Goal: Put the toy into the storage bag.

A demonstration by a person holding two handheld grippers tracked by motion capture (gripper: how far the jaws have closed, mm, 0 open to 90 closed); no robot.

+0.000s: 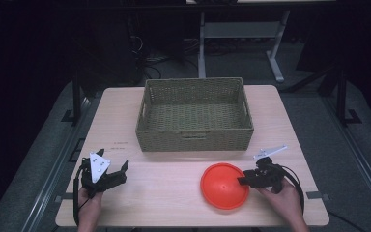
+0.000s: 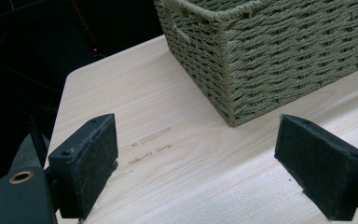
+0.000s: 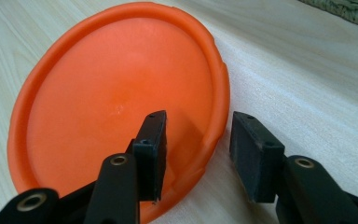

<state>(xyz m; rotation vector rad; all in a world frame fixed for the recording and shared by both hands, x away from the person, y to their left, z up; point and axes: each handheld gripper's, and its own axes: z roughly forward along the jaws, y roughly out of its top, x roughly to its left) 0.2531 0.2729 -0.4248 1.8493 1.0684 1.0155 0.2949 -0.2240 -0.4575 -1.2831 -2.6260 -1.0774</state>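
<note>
An orange plate (image 1: 222,186) (image 3: 116,93) lies on the wooden table (image 1: 169,198) near its front edge, right of centre. My right gripper (image 1: 244,180) (image 3: 198,135) comes in from the plate's right and straddles its rim: one jaw is over the inside of the plate, the other outside over the table. A gap shows between each pad and the rim, so it stands open. At the front left, my left gripper (image 1: 112,158) (image 2: 198,158) is held wide open over bare wood, nothing between its jaws.
A green woven basket (image 1: 193,137) (image 2: 270,60) stands at the back centre of the table; its inside looks empty. Bare wood runs between the basket and the front edge. Dark floor, cables and a white desk frame (image 1: 270,53) lie beyond the table.
</note>
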